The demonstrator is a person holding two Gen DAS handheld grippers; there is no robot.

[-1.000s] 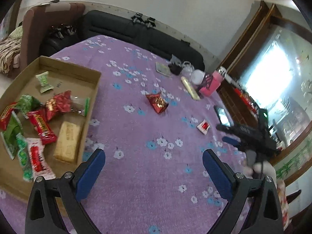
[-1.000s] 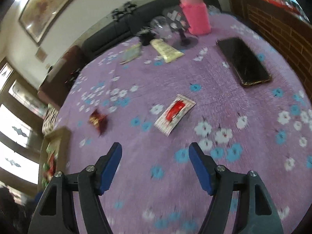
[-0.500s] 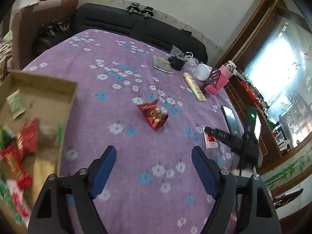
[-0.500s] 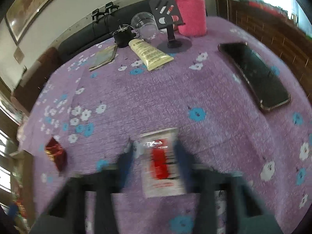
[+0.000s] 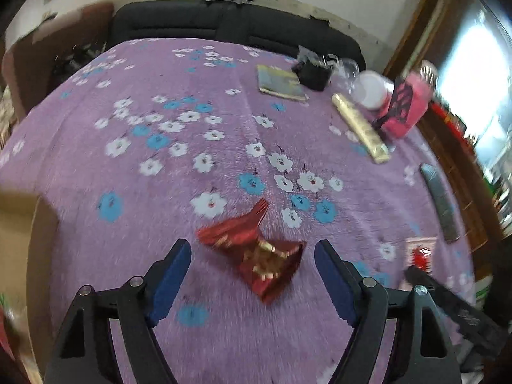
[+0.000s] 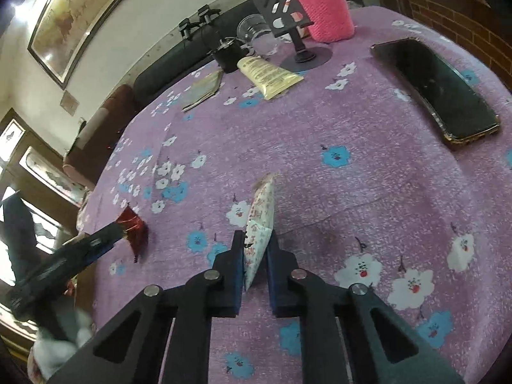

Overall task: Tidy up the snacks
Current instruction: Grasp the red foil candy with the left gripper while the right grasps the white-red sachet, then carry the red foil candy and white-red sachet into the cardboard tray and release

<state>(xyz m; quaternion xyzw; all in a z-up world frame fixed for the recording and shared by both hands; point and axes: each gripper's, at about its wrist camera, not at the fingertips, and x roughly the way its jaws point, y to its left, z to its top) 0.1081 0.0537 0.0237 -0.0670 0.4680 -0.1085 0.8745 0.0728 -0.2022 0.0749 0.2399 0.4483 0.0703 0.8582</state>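
While the right gripper [image 6: 254, 256] is closed on the white snack packet [image 6: 260, 220], the hold looks thin: the jaws pinch only the near end of the packet, which stands on its edge between the blue pads [image 6: 238, 268], and the far end sticks out free over the purple flowered tablecloth [image 6: 368, 166]. I think a quick swing could let this flat, slippery wrapper slide out or turn in the jaws, and it could then fall on the cloth. The left gripper [image 5: 252, 254] is wide open, with one finger on each side of the red foil packet [image 5: 256, 256], which lies crumpled on the tablecloth [image 5: 160, 160]; I cannot tell if the pads already touch it. This foil is puffy and irregular, so when the jaws close they may catch only a corner, or push the packet forward instead of gripping it. The left view is blurred, which suggests a fast motion, and this makes a bad aim more likely. Only a brown edge of the cardboard box [image 5: 19, 224] shows at the left. Both grippers work near each other, so they could collide on the way there.
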